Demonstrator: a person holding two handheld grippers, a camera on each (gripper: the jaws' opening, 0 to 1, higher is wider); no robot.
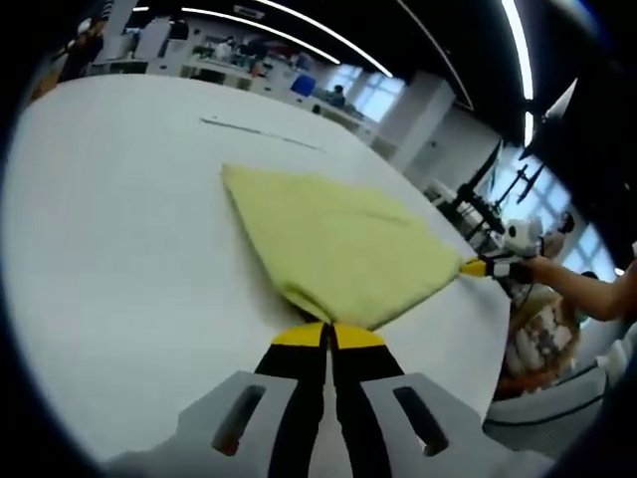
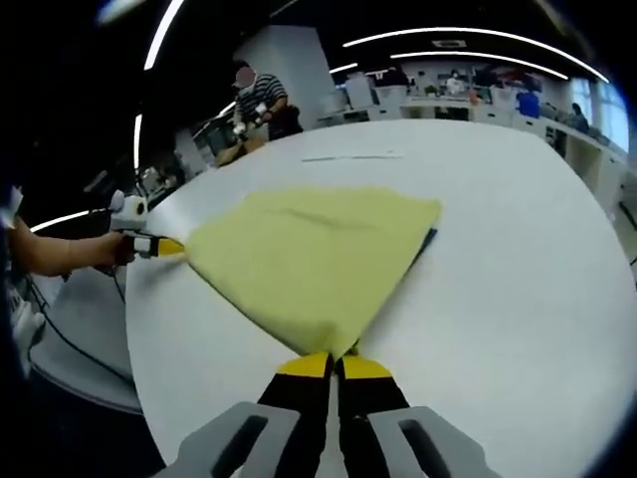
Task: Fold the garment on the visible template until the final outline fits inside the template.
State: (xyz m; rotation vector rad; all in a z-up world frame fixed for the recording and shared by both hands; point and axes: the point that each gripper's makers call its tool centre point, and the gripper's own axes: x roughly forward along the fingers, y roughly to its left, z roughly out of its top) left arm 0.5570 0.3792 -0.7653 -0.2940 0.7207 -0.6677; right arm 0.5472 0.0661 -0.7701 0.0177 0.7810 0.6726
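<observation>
Desk (image 1: pixel 119 279): wide white top. The yellow garment (image 1: pixel 338 244) lies spread on it near the edge closest to the person, stretched between the two grippers.

Garment, right gripper view (image 2: pixel 318 254): a dark sliver (image 2: pixel 430 239) peeks out under its far corner, possibly the template. Too little shows to be sure.

Left gripper (image 1: pixel 329 335): yellow-tipped jaws pressed together, pinching one corner of the garment. Seen from the right gripper view, it sits at the desk's edge (image 2: pixel 167 246), held by a bare forearm.

Right gripper (image 2: pixel 334 364): jaws likewise closed, pinching the neighbouring corner. In the left gripper view it is at the far right (image 1: pixel 485 267), off the desk's rim.

Risks, as I judge them:
- Both held corners are at or past the desk's edge. If the cloth is laid down here, part may hang over the side and miss the template.
- Each grip catches only a small tip of fabric. A sharp tug could slip one corner free, and the fold would collapse unevenly.
- Uneven tension between the hands would skew the outline.
- If the template is covered, aligning to it is guesswork.

Surroundings: a thin dark line (image 1: pixel 261 131) marked on the desk beyond the garment. A person in a striped top (image 2: pixel 261 100) works at another bench, well apart. Nothing stands on the desk near the garment.
</observation>
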